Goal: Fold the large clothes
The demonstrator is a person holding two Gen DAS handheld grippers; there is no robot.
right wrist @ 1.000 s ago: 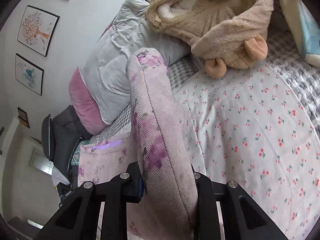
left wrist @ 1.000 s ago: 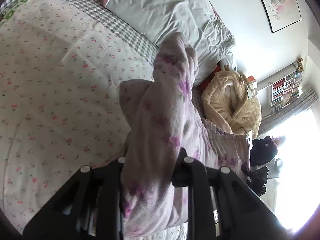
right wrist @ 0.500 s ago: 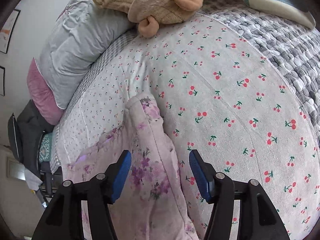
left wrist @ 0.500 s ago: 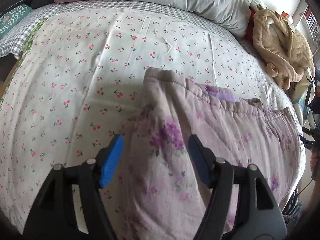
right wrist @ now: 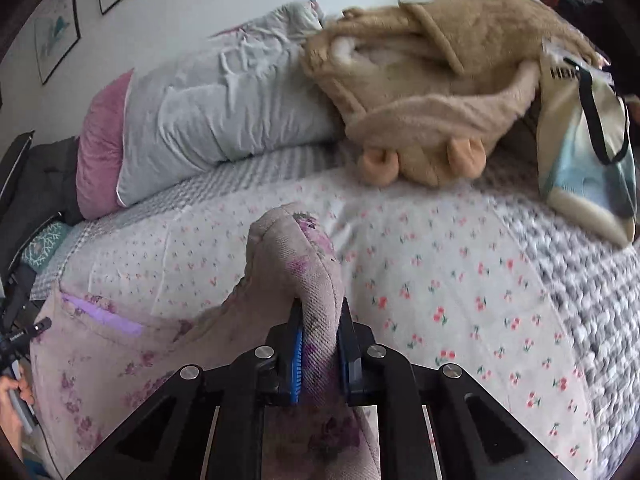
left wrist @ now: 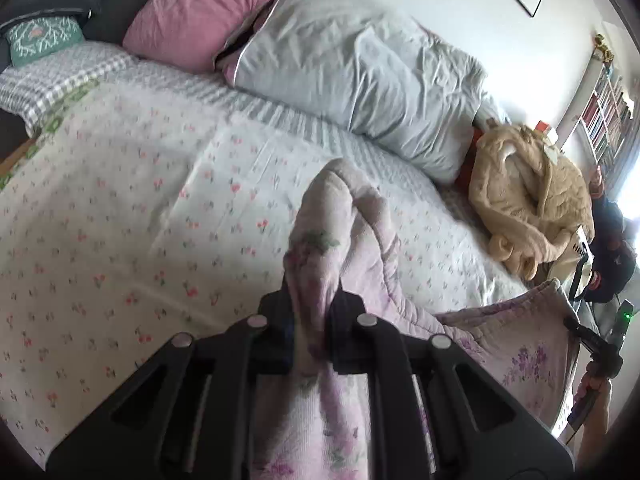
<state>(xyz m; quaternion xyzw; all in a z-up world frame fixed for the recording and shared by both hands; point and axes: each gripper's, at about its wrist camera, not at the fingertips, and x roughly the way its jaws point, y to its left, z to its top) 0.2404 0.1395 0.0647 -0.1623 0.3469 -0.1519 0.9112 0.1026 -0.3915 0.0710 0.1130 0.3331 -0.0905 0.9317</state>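
Note:
A pale pink quilted garment with purple flowers [left wrist: 340,220] lies along the near edge of the bed. My left gripper [left wrist: 312,320] is shut on a bunched fold of it, which stands up past the fingers. The garment's far stretch [left wrist: 520,344] spreads to the right on the cherry-print bedspread [left wrist: 120,240]. In the right wrist view my right gripper [right wrist: 318,344] is shut on another raised fold of the same garment [right wrist: 296,256], blue pads pressing it. The rest of the garment [right wrist: 104,352] hangs to the left.
A grey pillow [left wrist: 360,72] and a pink pillow [left wrist: 192,4] lie at the head of the bed. A tan fleece garment [right wrist: 432,92] and a tote bag [right wrist: 588,136] lie at the bed's far right. A person's hand [right wrist: 12,404] shows at the left edge.
Both grippers held folds a second ago, stood open over the garment half a second ago, and have now shut on folds again. Both cameras tilted up toward the pillows.

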